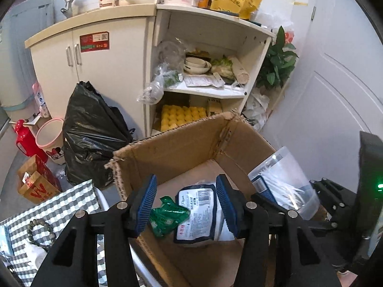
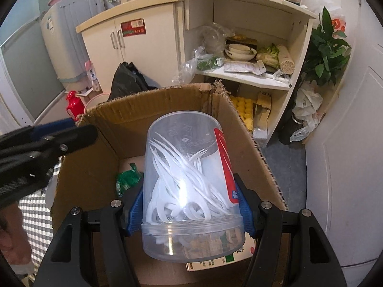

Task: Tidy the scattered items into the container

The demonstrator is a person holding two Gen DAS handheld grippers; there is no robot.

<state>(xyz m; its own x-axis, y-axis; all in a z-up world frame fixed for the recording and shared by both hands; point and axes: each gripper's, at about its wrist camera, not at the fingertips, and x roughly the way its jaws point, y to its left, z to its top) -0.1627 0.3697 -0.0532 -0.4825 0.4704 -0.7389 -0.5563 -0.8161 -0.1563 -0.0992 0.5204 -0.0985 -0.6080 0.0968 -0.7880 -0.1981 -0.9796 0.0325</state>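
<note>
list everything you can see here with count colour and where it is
cardboard box: 1, brown, open, centre
clear tub: 1, transparent, white picks inside, over box in right claw
green packet: 1, in box
white pouch: 1, navy border, in box
bin bag: 1, black, floor by cabinet
cabinet: 1, cream, behind
checked cloth: 1, grey-white, left
bead bracelet: 1, dark, on cloth
left claw: open, empty, over box
right claw: shut on tub

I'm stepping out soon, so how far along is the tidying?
Done: a green packet and a white pouch lie in the cardboard box. In hand: the right tool grips a clear tub over it. Left: a bead bracelet on the checked cloth.
</note>
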